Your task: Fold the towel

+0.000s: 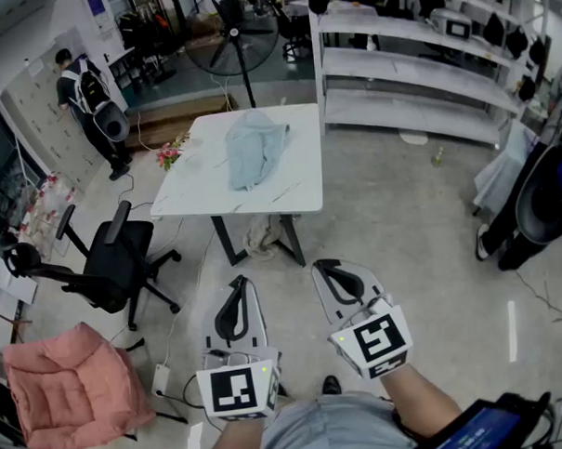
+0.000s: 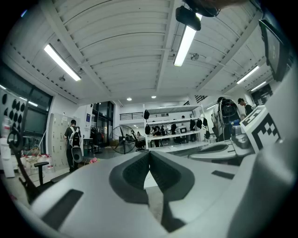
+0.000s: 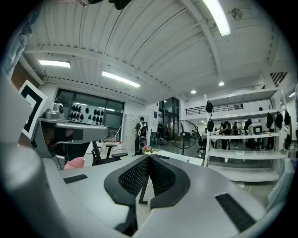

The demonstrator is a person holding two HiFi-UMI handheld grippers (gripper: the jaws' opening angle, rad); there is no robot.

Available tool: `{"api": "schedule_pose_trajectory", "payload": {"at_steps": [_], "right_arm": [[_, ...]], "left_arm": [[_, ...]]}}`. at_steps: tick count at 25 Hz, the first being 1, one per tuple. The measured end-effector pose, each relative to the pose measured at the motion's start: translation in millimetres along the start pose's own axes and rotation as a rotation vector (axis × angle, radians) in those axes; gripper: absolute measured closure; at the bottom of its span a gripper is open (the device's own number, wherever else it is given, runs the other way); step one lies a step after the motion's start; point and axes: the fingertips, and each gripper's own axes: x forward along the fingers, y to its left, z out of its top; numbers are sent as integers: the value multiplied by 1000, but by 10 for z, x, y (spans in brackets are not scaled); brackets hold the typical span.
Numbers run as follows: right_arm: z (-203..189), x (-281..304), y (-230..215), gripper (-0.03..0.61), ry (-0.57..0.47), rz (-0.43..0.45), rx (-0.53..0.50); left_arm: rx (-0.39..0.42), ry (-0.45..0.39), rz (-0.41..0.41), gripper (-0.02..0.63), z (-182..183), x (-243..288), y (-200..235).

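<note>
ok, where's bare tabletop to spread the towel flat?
The widest bare tabletop is left of the towel, out to the flowers by the left edge. The near strip in front of the towel is also free. On its right there is only a narrow margin.

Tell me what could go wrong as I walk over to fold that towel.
The power strip and its cable near your feet could trip you. The towel lies bunched up, so finding its corners may take fumbling. The flowers at the table edge could get knocked off.
</note>
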Motion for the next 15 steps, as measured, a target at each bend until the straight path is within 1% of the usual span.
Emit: {"api": "schedule_pose_trajectory", "payload": {"at_steps": [3,6,9,12,13,15], "right_arm": [[1,37,16,566,-9,7,6],[-8,31,4,567,-7,9,8],[-31,24,-34,566,-8,18,2],[-43,20,-53,566,-24,47,52],[-47,28,-53,565,-27,56,71],[-71,73,-52,565,-21,62,79]], "left_arm": [[-10,43,10,606,-125,-18,15],[-26,48,2,606,-137,-2,-29],[-25,48,0,606,-149,31,-74],[-10,65,6,606,-207,47,-111],[-13,73,6,606,-234,48,-119],[-26,81,6,606,-274,72,-118]]}}
